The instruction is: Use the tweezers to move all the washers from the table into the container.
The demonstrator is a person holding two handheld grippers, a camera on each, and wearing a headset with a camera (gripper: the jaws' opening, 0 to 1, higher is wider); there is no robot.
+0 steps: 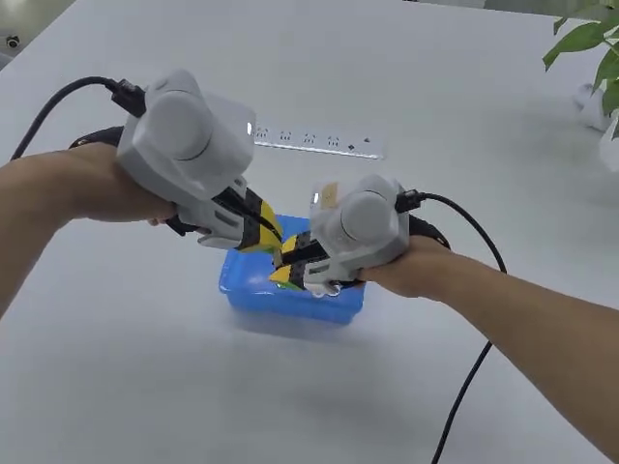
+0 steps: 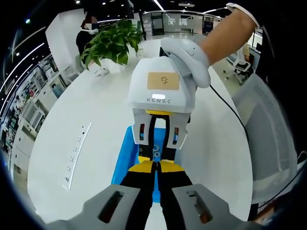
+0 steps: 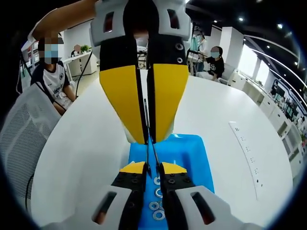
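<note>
Pinching tweezers [image 3: 146,122] over container [image 1: 250,288]: left hand-held gripper [image 1: 270,238], right hand-held gripper [image 1: 285,275]; plant [image 1: 592,46] beyond.

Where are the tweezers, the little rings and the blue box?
Tweezers [image 3: 149,143], right gripper view, on the thin blade between the yellow jaws.
Washers [image 3: 150,205], right gripper view, on one ring's rim.
Box [image 1: 290,302], head view, on its front wall.

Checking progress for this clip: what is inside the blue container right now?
Several washers lie on the blue container's floor, between the right tool's jaws. That tool and the left tool cover the rest of the floor, so a full count is impossible.
</note>
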